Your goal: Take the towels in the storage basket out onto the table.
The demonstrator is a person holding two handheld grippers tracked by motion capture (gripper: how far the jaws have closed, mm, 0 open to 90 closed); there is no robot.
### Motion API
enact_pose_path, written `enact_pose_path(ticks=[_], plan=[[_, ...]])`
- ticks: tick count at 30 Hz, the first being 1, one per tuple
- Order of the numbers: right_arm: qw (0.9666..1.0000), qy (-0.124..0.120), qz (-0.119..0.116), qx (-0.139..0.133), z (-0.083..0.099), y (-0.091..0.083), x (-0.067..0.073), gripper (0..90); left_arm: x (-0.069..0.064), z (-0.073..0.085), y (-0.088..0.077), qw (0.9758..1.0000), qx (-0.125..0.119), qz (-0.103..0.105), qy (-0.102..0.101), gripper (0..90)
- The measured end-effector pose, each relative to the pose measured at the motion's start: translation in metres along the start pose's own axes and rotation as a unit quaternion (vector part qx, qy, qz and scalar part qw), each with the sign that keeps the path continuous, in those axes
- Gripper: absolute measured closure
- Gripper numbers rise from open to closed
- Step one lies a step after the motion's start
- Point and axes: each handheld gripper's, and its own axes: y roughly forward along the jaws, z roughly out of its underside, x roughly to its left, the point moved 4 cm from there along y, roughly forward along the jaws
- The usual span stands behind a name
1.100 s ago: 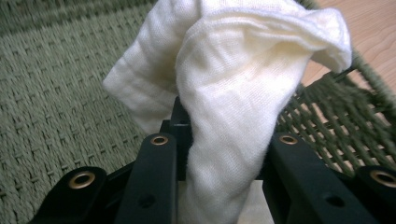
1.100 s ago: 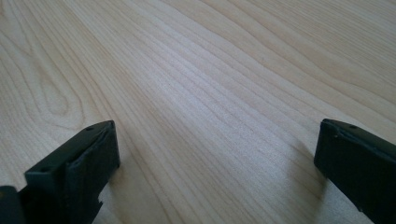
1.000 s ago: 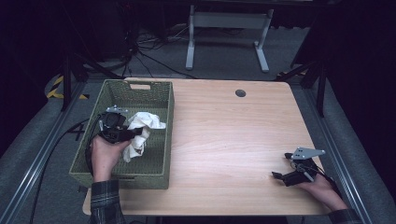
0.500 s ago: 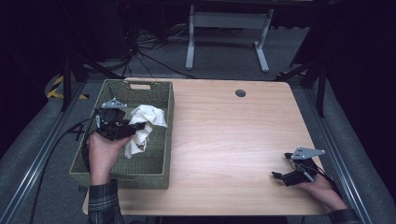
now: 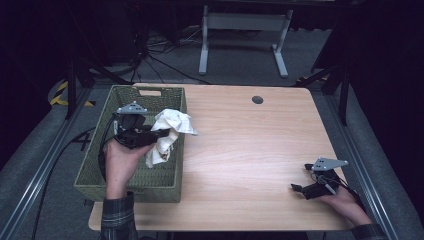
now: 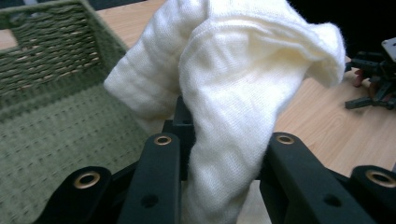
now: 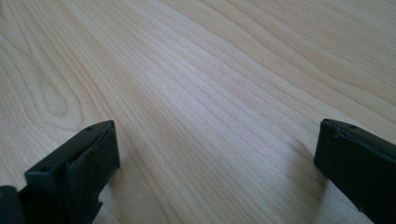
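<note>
I have my left gripper (image 5: 159, 135) clamped on a white cloth (image 5: 170, 131), holding it up over the green woven basket (image 5: 100, 167) that sits at the left end of the worktop (image 5: 250, 150). From the high view the cloth bunches at the jaws, one part spreading toward the basket's right rim, another hanging down inside the basket. The left gripper view brings me much closer: the cloth (image 6: 233, 93) runs down between my two black jaws, its ribbed knit weave plain to see, and it folds over above them like a hood. Behind it that view gives the basket's (image 6: 51, 107) woven floor and the end wall with its handle slot, detail the high view gives only coarsely. At the far right edge of the same view my right gripper (image 6: 373, 77) shows small on the wood, well apart from the cloth. In the high view my right gripper (image 5: 300, 189) rests near the worktop's front right corner, in my hand, its grey plate on top. The right gripper view shows what the high view cannot settle: its jaws stand wide apart, one at each lower corner, with bare wood grain (image 7: 210, 93) between them and nothing held
</note>
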Motion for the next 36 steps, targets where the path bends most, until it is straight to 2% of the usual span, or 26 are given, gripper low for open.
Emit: enact_pose_path(ticks=[7, 11, 12, 20, 34, 36], plan=[[1.0, 0.0, 0.0, 0.0, 0.0, 0.0, 0.0, 0.3, -0.018, -0.008, 0.017, 0.9995, 0.001, 0.029, 0.011, 74.5], [1.0, 0.0, 0.0, 0.0, 0.0, 0.0, 0.0, 0.3, -0.032, -0.013, 0.028, 0.9987, 0.005, 0.042, 0.027, 74.5], [1.0, -0.001, 0.0, 0.0, 0.0, 0.0, 0.0, 0.2, -0.036, -0.014, 0.031, 0.9986, 0.006, 0.046, 0.026, 74.5], [1.0, 0.0, 0.0, 0.0, 0.0, 0.0, 0.0, 0.3, -0.057, -0.018, 0.052, 0.9971, 0.015, 0.053, 0.053, 74.5], [1.0, -0.002, -0.001, 0.0, 0.0, 0.0, 0.0, 0.3, -0.092, -0.019, 0.091, 0.9948, 0.025, 0.071, 0.068, 74.5], [1.0, -0.002, -0.001, 0.0, 0.0, 0.0, 0.0, 0.2, -0.097, -0.018, 0.097, 0.9938, 0.029, 0.075, 0.078, 74.5]])
